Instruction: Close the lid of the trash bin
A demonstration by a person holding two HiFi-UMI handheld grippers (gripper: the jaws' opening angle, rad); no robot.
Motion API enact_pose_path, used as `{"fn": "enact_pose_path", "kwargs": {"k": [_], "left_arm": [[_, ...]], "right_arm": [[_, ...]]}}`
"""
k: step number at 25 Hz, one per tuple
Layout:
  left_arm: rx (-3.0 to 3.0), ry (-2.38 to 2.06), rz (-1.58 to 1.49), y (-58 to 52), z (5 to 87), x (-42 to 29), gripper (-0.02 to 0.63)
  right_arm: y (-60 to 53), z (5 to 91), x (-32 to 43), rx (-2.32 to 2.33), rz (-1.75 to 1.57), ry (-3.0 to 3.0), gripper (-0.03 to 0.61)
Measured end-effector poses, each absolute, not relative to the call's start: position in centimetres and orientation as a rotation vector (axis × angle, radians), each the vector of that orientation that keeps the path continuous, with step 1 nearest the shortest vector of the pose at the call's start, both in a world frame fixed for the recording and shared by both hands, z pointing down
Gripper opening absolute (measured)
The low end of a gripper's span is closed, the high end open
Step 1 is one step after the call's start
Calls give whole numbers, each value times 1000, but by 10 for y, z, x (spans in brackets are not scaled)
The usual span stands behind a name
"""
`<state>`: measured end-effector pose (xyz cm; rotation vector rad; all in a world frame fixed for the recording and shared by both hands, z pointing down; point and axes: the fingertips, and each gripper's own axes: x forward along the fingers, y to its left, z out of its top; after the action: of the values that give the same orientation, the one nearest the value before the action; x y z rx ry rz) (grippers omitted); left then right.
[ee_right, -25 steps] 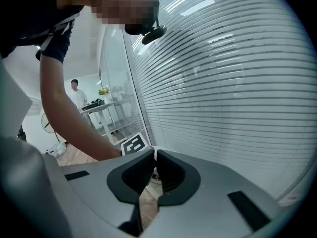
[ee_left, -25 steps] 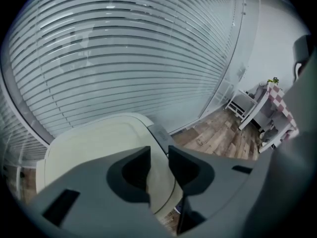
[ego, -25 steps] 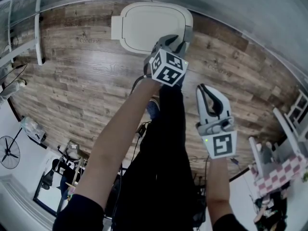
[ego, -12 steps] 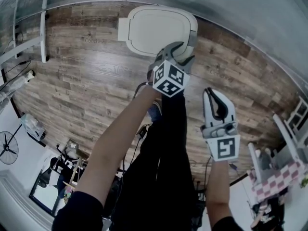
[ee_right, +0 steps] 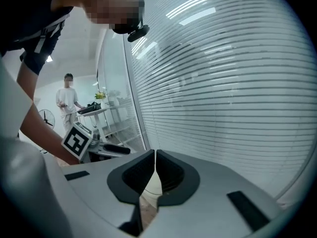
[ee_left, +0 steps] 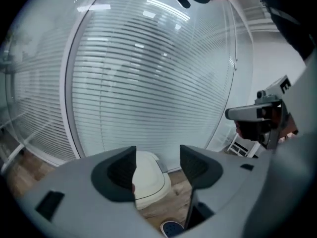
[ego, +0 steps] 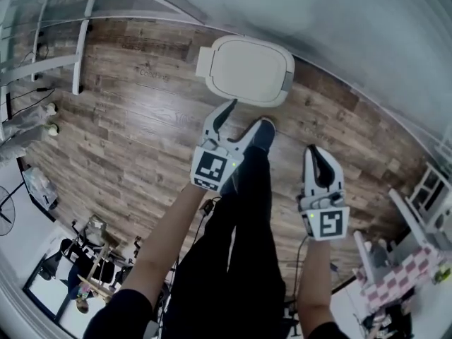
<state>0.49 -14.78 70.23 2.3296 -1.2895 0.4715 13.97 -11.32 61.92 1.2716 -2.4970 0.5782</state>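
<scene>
The white trash bin stands on the wood floor by the glass wall, its lid lying flat and closed. My left gripper hangs in the air on the near side of the bin, apart from the lid, its jaws opening with nothing between them. In the left gripper view the bin shows below, through the gap of that gripper. My right gripper is held to the right, away from the bin, jaws shut and empty. The right gripper view shows its pads pressed together.
A blue shoe of the person stands just in front of the bin. A glass wall with blinds runs behind it. White furniture and a checkered cloth sit at the right. Another person stands far off.
My left gripper has drawn back from the lid's near edge and risen toward the camera, with its jaws spreading wider. The lid stays down. The right gripper has barely risen.
</scene>
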Motion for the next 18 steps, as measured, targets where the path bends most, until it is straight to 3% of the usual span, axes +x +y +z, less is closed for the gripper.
{"fn": "enact_pose_path", "kwargs": {"k": [18], "left_arm": [[2281, -1530, 168, -47, 486, -87, 258]], "right_arm": [[-56, 492, 108, 1334, 433, -2491, 8]]}}
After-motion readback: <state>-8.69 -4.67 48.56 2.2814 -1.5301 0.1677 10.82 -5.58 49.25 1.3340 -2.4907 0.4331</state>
